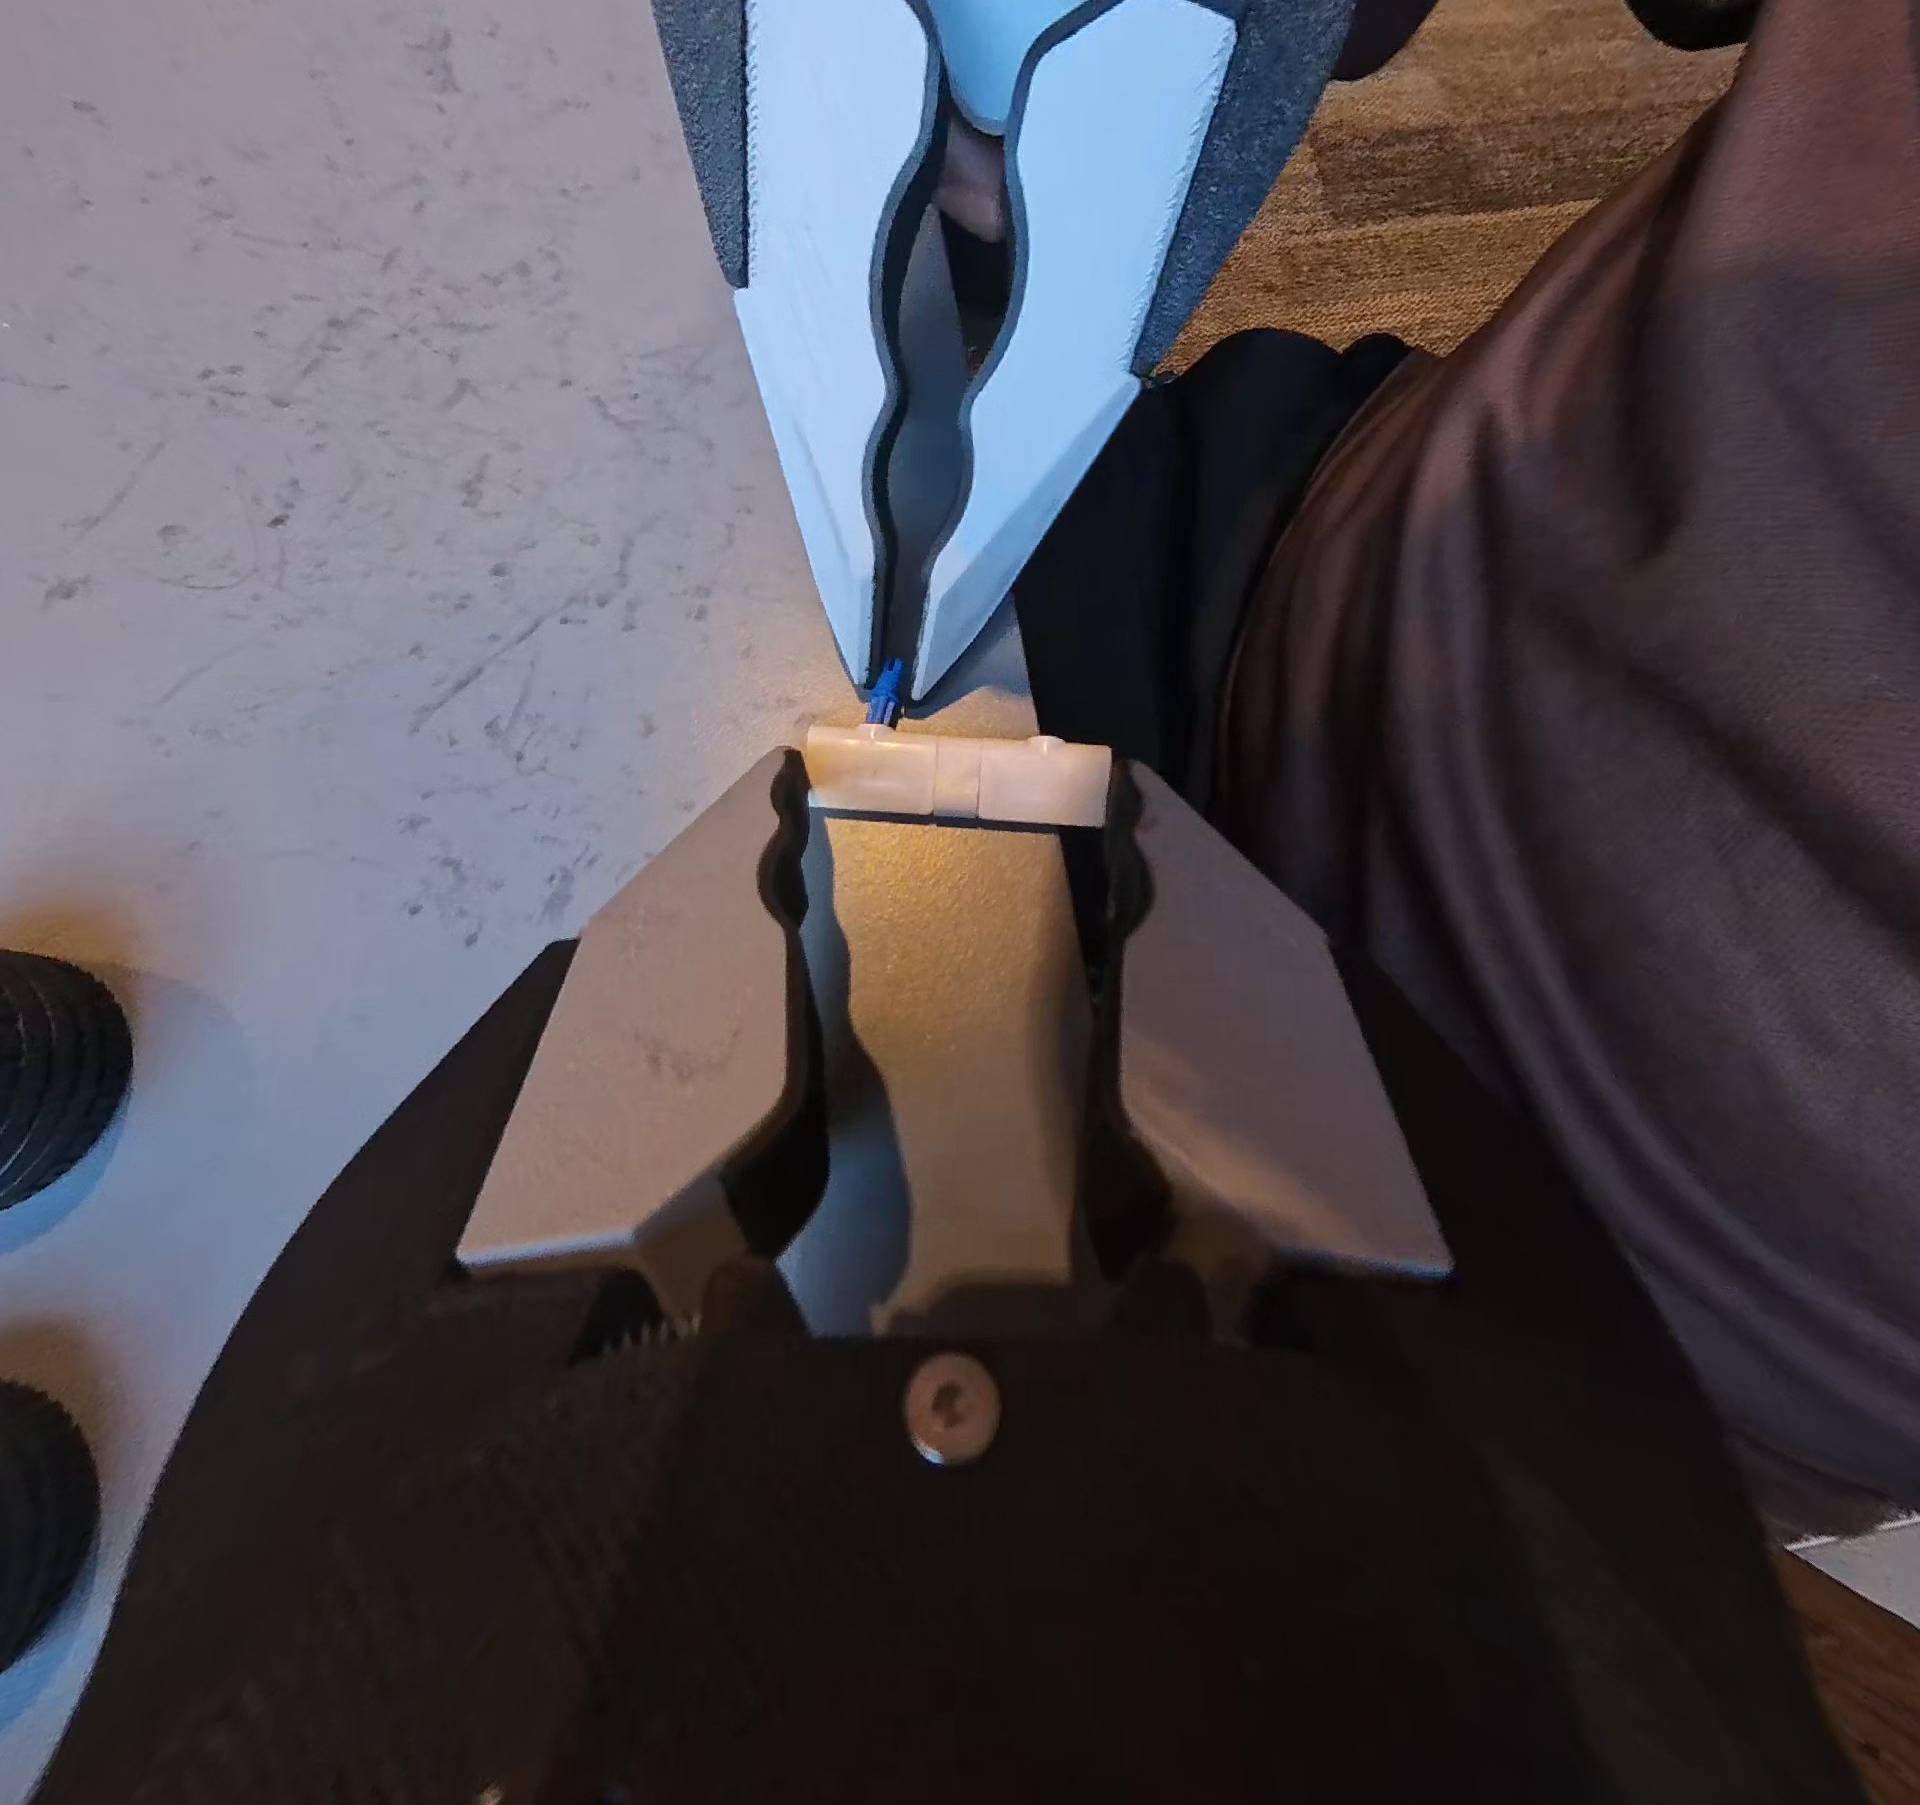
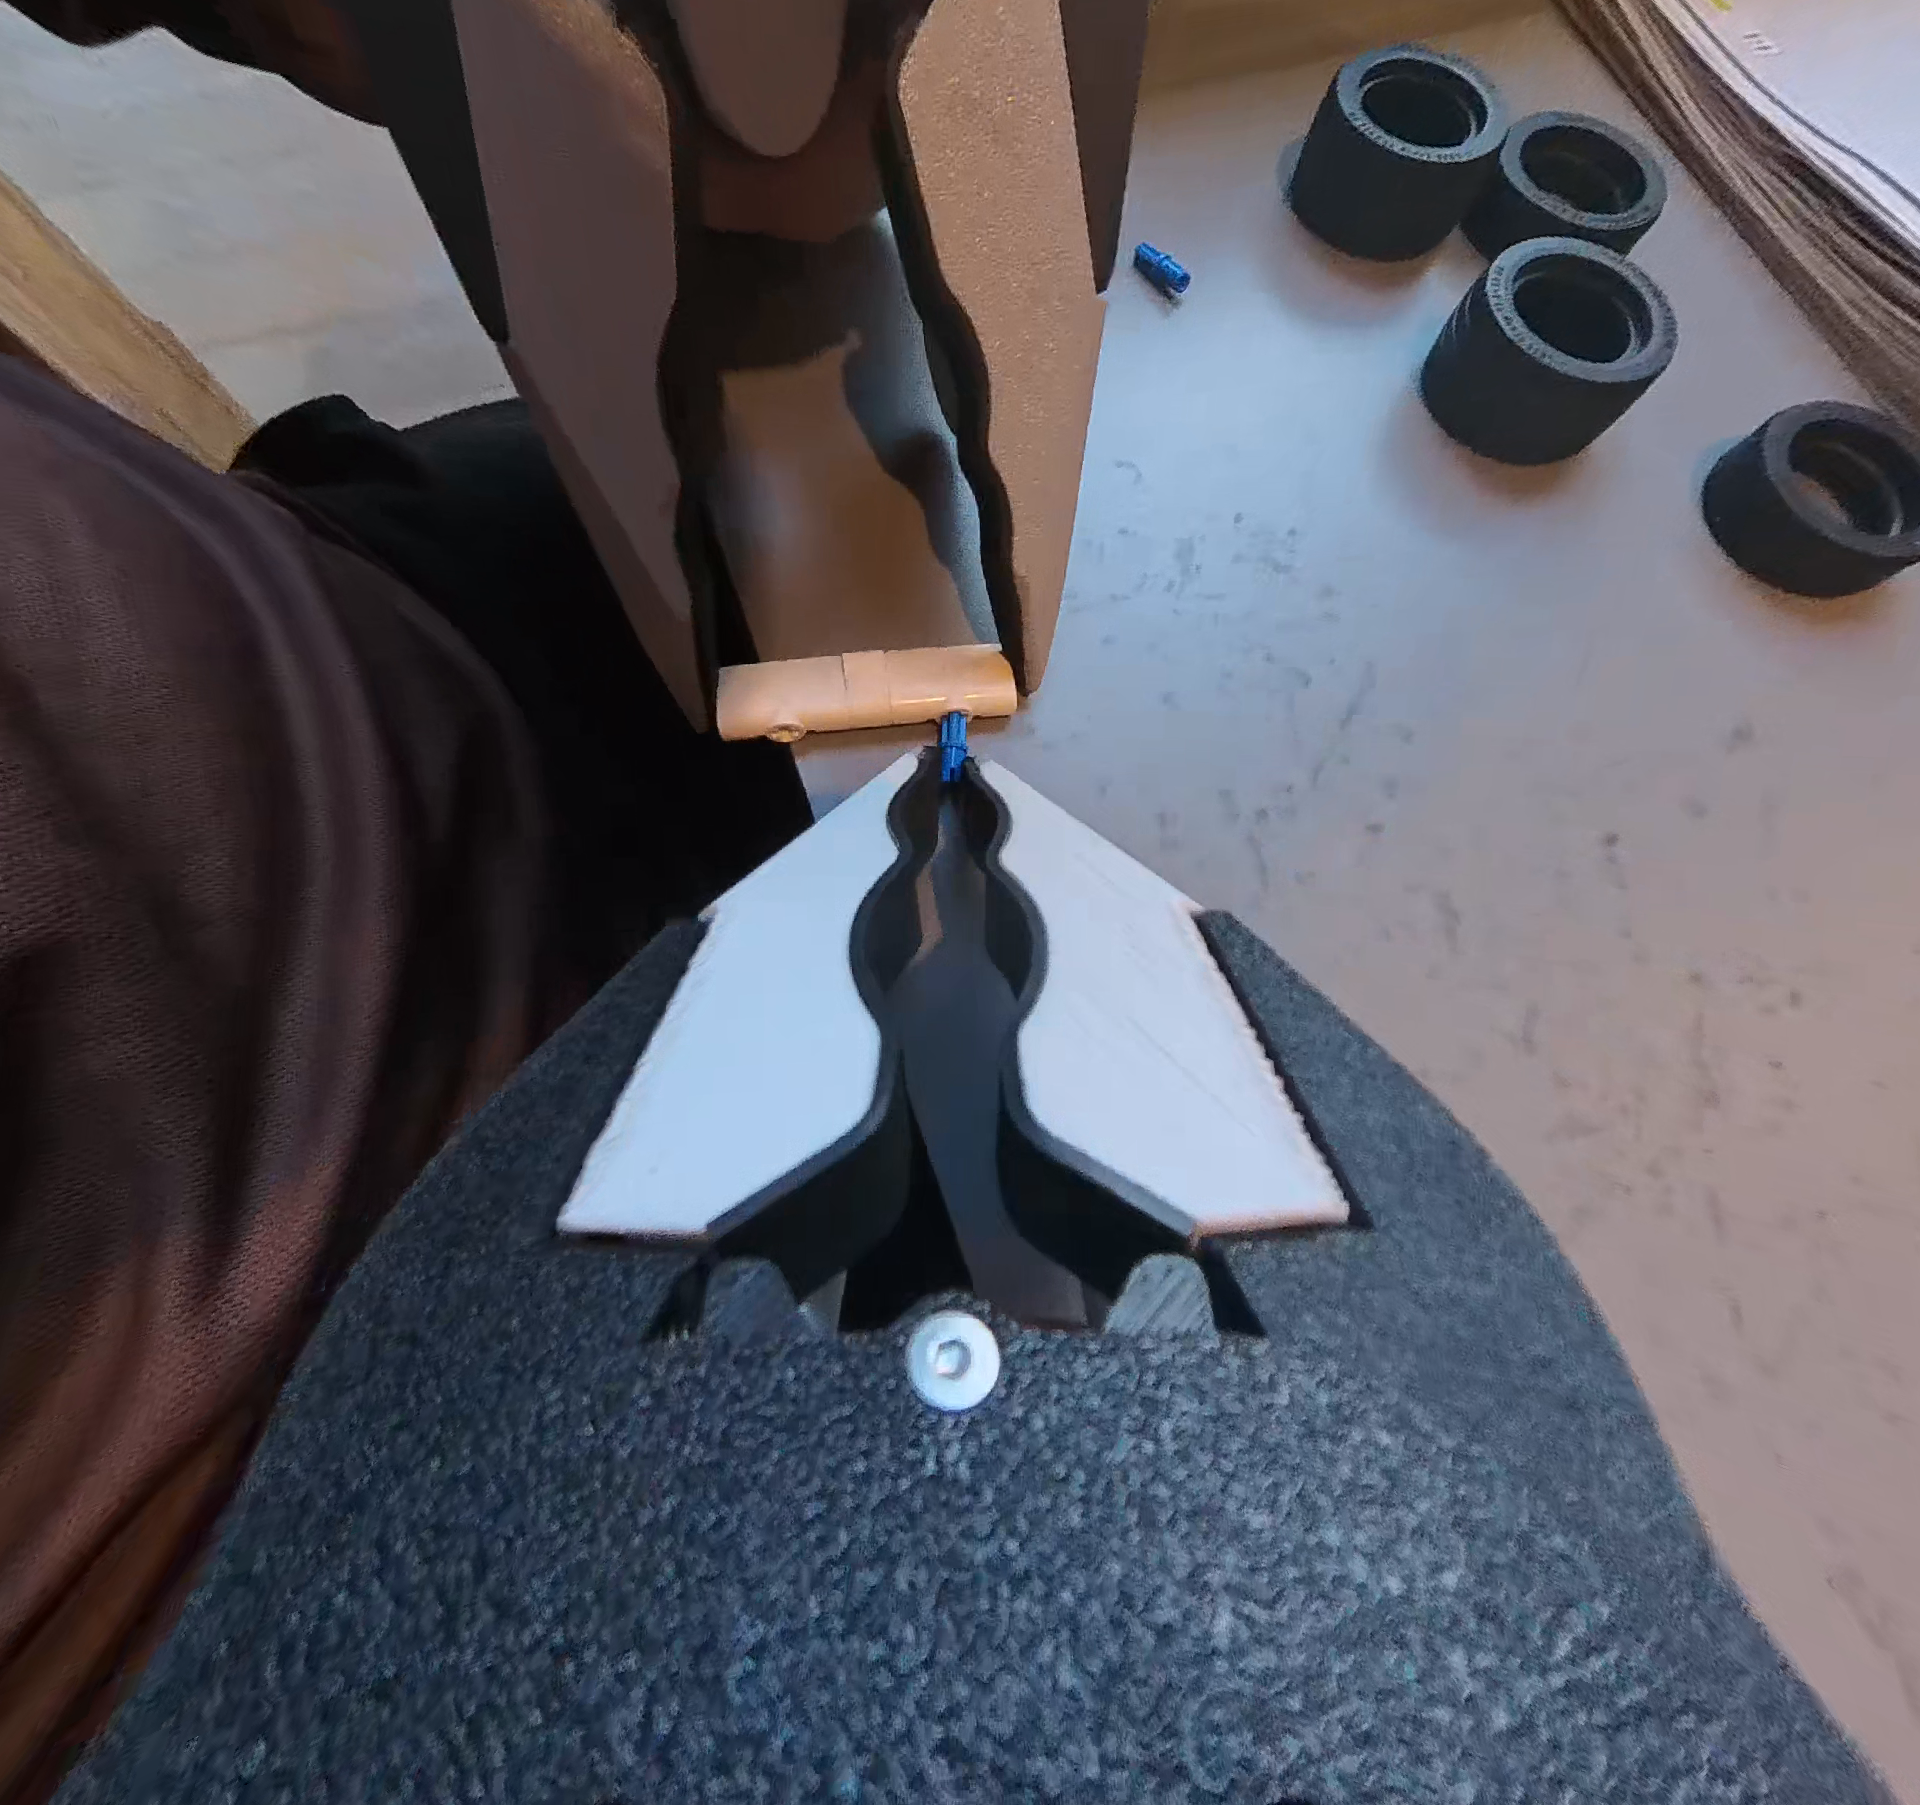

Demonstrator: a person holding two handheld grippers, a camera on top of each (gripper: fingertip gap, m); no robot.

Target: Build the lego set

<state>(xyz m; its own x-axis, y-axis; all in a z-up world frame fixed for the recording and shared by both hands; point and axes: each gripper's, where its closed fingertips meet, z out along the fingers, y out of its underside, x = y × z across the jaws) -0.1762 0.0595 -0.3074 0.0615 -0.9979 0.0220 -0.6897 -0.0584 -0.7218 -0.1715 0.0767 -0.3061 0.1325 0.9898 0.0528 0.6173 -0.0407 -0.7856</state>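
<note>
Here the left gripper (image 1: 958,781) clamps a white beam (image 1: 956,776) endwise; the right gripper (image 2: 948,763), nearly closed, pinches a blue pin (image 2: 950,743) against it above the scuffed table (image 2: 1351,716), black tyres (image 2: 1546,348) nearby.

Looks like a hobby/office workspace, can't pin it tighter. Scuffed pale tabletop (image 2: 1455,820) with loose black rubber tyres (image 2: 1548,353), a stray blue pin (image 2: 1162,267) and a stack of paper booklets (image 2: 1787,124). Brown carpet floor (image 1: 1455,197) beyond the table edge.
</note>
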